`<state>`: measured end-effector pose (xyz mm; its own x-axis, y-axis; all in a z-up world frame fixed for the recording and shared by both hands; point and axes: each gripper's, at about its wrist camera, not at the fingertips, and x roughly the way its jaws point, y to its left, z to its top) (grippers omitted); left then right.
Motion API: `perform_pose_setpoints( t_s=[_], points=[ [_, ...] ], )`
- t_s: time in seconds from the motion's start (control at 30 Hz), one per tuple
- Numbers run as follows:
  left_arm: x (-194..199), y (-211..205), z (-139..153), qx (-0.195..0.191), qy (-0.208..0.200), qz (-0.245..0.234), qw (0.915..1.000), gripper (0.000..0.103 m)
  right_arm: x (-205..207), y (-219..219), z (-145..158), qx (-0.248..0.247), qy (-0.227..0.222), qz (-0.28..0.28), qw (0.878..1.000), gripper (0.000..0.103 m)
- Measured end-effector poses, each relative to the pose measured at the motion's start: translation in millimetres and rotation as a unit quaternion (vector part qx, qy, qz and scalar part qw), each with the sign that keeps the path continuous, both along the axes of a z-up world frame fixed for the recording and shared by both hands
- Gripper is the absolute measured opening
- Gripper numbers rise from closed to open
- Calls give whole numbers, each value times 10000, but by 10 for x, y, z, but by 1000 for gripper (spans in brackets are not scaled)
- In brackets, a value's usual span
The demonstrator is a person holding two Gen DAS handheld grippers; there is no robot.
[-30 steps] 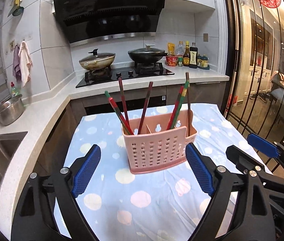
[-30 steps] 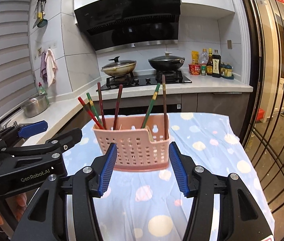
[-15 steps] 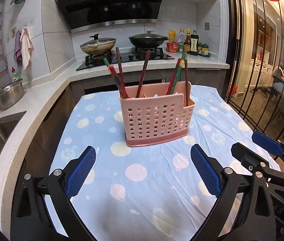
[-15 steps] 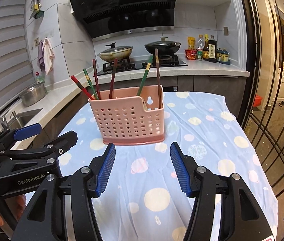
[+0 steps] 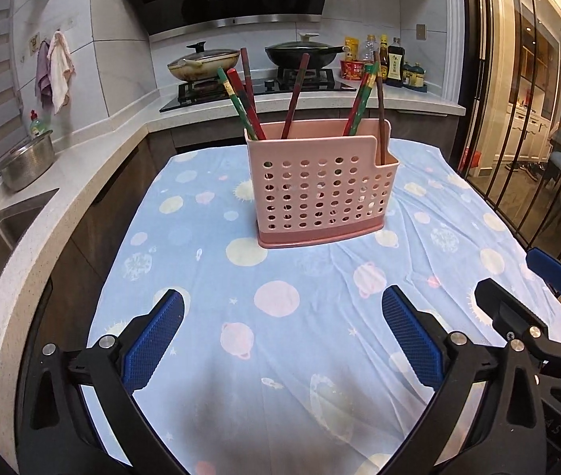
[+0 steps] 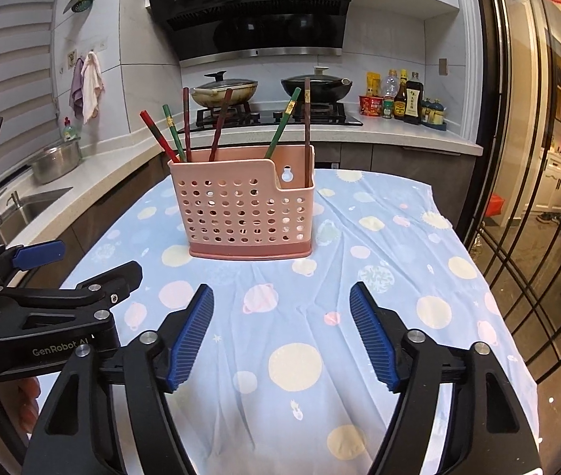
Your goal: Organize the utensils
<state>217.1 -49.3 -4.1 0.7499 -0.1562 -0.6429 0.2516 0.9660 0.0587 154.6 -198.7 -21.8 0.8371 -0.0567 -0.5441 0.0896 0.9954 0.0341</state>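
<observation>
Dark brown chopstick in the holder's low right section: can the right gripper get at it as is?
Probably yes. The right gripper is open and empty, only bare tablecloth lies before the pink holder, and the dark brown chopstick rises clear, apart from the others.

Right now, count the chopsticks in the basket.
7 chopsticks, all in the basket: four at its left end, three at its right, where red and green overlap; more may hide.

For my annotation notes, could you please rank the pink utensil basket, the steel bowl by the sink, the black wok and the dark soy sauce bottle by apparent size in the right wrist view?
Largest to smallest as they look:
1. pink utensil basket, though it is nearest the camera
2. black wok
3. steel bowl, close to the wok in apparent size, so this order is unsure
4. dark soy sauce bottle
</observation>
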Motion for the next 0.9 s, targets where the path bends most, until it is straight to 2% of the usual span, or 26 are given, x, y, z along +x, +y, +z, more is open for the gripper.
perform_pose_setpoints(
  t_s=[0.07,0.2,0.43,0.63,0.77,0.9],
  points=[
    [-15,8,-27,19,33,9,10000,96,-20,4,-10,-50,-24,-31,10000,76],
    [-39,32,-73,73,58,47,9999,96,-60,6,-37,-201,-63,-116,9997,78],
    [-57,58,-122,81,136,71,9998,96,-66,-78,-114,133,31,-49,9999,85],
    [-74,71,-144,83,169,76,9998,96,-78,-85,-160,67,71,-80,9999,86],
    [-80,82,-165,63,186,80,9998,96,-79,-90,-174,69,98,-84,9999,95],
    [-72,86,-189,61,226,69,9997,96,-71,-81,-184,33,138,-82,9999,96]
  ],
)
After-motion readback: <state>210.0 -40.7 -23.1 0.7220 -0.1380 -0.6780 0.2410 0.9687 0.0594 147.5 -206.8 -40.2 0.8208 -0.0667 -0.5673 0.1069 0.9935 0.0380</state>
